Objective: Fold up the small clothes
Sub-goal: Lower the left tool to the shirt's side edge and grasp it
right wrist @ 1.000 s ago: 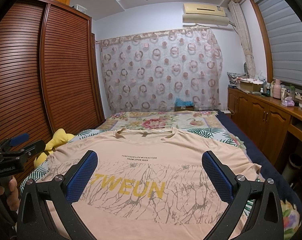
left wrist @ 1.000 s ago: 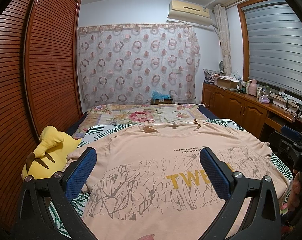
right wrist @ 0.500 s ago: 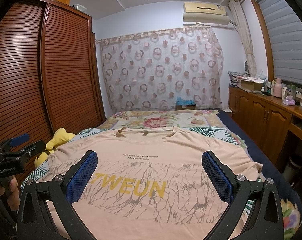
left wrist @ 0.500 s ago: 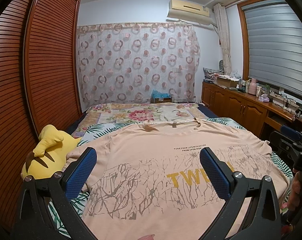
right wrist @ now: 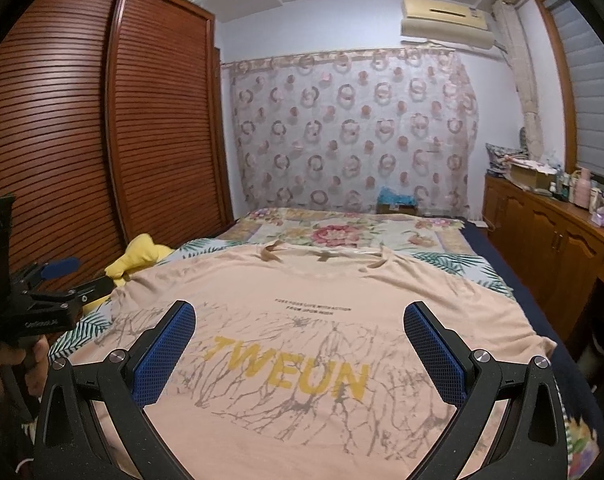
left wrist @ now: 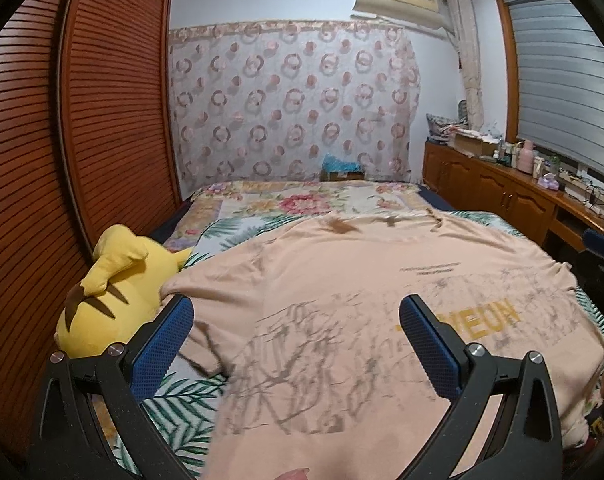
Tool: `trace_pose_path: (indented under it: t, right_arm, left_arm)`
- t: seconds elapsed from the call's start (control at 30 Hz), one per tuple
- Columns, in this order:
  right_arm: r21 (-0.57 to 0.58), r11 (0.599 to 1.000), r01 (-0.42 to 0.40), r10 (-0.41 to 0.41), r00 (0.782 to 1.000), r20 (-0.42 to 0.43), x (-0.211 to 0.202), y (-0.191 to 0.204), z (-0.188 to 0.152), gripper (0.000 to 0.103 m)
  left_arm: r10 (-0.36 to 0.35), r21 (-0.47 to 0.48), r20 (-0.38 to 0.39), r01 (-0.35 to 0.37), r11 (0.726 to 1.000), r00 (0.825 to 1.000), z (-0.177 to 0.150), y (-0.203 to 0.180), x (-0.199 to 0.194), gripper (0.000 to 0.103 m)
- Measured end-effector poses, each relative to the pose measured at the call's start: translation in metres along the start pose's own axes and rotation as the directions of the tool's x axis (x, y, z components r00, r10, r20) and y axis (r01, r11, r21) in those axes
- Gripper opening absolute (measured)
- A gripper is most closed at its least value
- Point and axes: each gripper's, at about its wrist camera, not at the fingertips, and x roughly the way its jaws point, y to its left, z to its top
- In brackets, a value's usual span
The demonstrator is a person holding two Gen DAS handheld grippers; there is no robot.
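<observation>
A peach T-shirt [left wrist: 342,280] [right wrist: 302,304] with yellow "TWEUN" lettering and grey branch print lies flat, front up, on the bed, collar toward the far end. My left gripper [left wrist: 295,322] hovers open over the shirt's left side, above its left sleeve [left wrist: 205,280]. My right gripper [right wrist: 299,328] is open above the shirt's middle and lower half, nothing between its blue pads. The left gripper [right wrist: 57,276] also shows at the left edge of the right wrist view, held in a hand.
A yellow plush toy [left wrist: 109,292] lies on the bed's left edge against the slatted wooden wardrobe [left wrist: 61,140]. A floral bedspread [left wrist: 302,200] covers the far half of the bed. Wooden cabinets [left wrist: 502,196] with clutter run along the right wall.
The left gripper has shifted left and slightly down toward the shirt's left sleeve; its view is blurred with motion. The right gripper has tilted and edged a little lower.
</observation>
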Motion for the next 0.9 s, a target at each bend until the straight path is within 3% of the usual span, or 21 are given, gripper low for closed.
trace_pose_path:
  t: [0.3,0.5,0.67,0.77,0.9]
  right_arm:
    - [-0.054,0.996,-0.075,0.071,0.994,-0.082,0.032,-0.014,0.001,0.103]
    - [-0.053,0.991,-0.121,0.109,0.977,-0.181,0.058,-0.03,0.006,0.103]
    - [-0.071,0.989,-0.133,0.113,0.966,-0.234,0.071,-0.041,0.018,0.103]
    - [-0.091,0.985,-0.145,0.119,0.962,-0.246,0.07,-0.038,0.02,0.103]
    - [-0.118,0.978,-0.171,0.136,0.955,-0.263,0.083,-0.025,0.027,0.103]
  left_arm:
    - [0.05,0.008,-0.081,-0.049,0.999,0.995,-0.014,0.036,0.028,0.103]
    - [0.063,0.017,-0.131,-0.061,0.998,0.989,-0.018,0.067,0.044,0.103]
    - [0.067,0.023,-0.21,-0.064,0.998,0.975,-0.025,0.084,0.064,0.102]
    - [0.072,0.042,-0.249,-0.063,0.997,0.966,-0.029,0.093,0.074,0.096]
    - [0.049,0.025,-0.308,-0.043,0.999,0.95,-0.03,0.106,0.086,0.079]
